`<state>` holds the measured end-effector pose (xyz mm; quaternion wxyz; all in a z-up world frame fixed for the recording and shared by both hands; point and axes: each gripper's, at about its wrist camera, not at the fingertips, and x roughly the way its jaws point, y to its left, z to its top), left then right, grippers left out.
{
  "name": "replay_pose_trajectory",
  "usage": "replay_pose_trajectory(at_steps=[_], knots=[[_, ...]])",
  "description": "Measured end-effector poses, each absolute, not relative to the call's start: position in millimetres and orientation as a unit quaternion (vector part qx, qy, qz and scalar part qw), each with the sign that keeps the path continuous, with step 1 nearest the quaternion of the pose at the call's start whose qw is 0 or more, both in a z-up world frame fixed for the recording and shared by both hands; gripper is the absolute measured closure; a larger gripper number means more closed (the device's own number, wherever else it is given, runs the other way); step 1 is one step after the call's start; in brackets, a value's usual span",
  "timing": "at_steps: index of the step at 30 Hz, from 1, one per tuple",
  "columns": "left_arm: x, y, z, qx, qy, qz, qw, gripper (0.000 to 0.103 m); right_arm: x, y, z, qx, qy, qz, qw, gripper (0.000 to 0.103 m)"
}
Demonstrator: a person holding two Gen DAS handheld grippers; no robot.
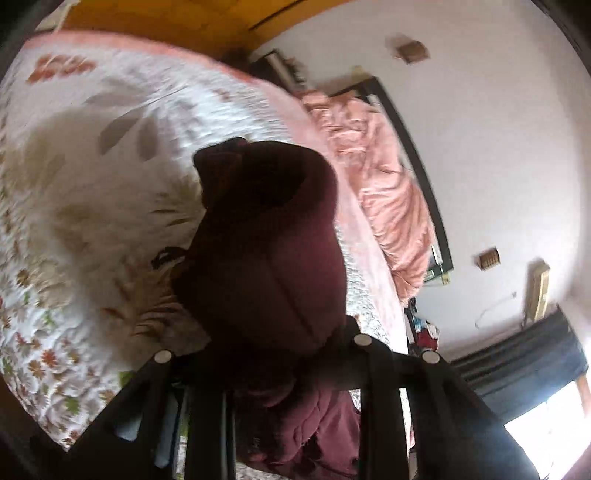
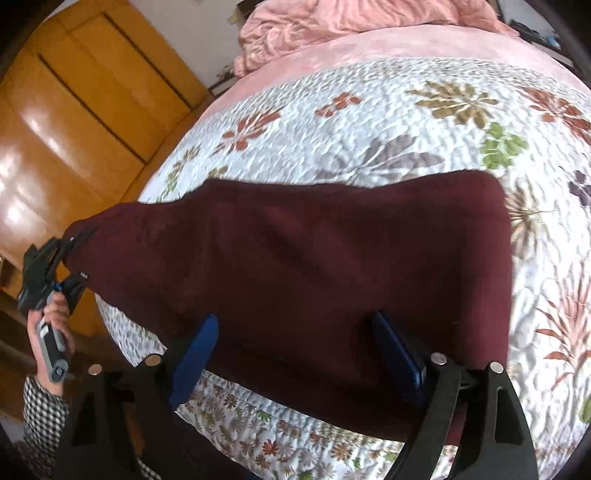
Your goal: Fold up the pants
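The maroon pants [image 2: 295,266] lie spread across the floral bedspread [image 2: 406,122]. In the left wrist view the pants [image 1: 266,251] hang bunched right in front of the camera, and my left gripper [image 1: 266,369] is shut on their fabric. In the right wrist view that left gripper [image 2: 79,254] pinches the pants' left end, lifted off the bed edge. My right gripper [image 2: 295,332] is open, its blue pads [image 2: 201,339] spread either side of the pants' near edge, with cloth between them.
A crumpled pink blanket [image 2: 351,22] lies at the far end of the bed. A wooden wardrobe [image 2: 74,110] stands to the left. In the left wrist view a wall [image 1: 480,129], dark bed frame [image 1: 413,147] and curtained window [image 1: 546,417] show.
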<state>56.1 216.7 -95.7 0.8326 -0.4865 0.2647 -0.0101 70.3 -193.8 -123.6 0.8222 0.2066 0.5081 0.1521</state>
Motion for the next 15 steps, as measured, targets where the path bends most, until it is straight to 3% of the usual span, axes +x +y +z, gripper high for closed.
replay_pose_trajectory(at_steps=[8,15], knots=[[69.5,142.3,-39.8,-0.373,0.264,-0.081,0.886,0.078,60.3,-235.3,-107.1,0.249,0.483,0.127,0.83,0.017],[72.0,79.2,-24.7,-0.284,0.283,-0.118,0.909,0.078,51.4,-254.3,-96.1,0.262,0.462,0.119,0.839,0.017]])
